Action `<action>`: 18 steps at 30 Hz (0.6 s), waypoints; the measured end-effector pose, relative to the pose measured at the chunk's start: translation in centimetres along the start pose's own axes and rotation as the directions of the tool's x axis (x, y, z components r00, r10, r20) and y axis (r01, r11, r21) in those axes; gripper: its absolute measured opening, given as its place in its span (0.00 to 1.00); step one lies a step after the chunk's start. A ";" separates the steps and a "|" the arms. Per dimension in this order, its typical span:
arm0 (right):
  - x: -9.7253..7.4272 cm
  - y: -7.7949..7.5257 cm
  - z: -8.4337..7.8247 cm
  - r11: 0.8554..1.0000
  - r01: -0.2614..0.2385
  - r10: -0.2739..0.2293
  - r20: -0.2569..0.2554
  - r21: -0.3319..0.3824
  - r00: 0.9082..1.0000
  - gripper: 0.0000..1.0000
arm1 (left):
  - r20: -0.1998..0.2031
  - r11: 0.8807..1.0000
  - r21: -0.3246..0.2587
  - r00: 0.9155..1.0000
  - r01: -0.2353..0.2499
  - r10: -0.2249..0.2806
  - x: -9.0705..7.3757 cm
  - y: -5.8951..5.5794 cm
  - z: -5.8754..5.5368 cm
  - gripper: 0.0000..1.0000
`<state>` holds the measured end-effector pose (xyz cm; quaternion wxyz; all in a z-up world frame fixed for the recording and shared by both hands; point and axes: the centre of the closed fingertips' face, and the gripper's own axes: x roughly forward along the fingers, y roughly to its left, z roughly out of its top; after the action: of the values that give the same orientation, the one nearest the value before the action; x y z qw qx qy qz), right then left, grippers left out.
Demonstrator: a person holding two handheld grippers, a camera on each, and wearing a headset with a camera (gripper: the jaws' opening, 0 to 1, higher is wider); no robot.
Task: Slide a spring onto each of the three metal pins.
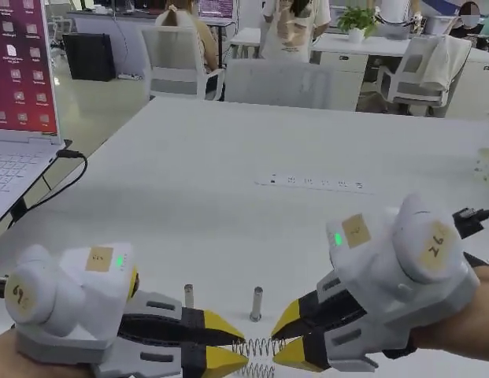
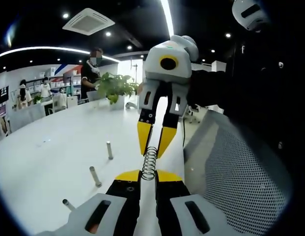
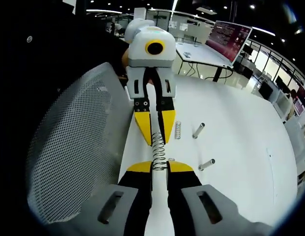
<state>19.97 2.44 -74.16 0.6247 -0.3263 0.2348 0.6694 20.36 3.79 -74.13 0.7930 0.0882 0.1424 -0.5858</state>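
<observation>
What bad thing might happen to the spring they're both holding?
Both the left gripper and the right gripper seem to pinch one spring, an end each. If one slips, it may ping away; pulling may bend it. A second spring lies loose close by and might get knocked. The pins stand near and might be bumped.

Bright overhead strip lamps (image 2: pixel 166 14) wash the glossy white table (image 1: pixel 228 157); shadows faint; gripper views warp toward edges.

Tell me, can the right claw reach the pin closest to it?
Probably yes: the pin stands close beside the right claw, nothing between them, though it shares a spring with the left claw.
</observation>
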 end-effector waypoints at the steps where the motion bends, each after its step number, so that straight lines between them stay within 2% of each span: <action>1: 0.0 0.1 0.1 1.000 -0.004 0.004 0.005 0.007 1.000 0.08 | -0.001 1.000 0.000 1.000 0.001 -0.001 0.0 0.0 0.0 0.03; 18: -0.2 0.1 0.2 0.999 -0.009 0.007 0.039 0.043 0.999 0.09 | 0.012 1.000 0.014 1.000 0.013 -0.013 -0.1 -0.3 0.5 0.02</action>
<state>19.88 2.44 -73.90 0.6335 -0.2986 0.2385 0.6728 20.12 3.60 -73.67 0.7895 0.0891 0.1339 -0.5923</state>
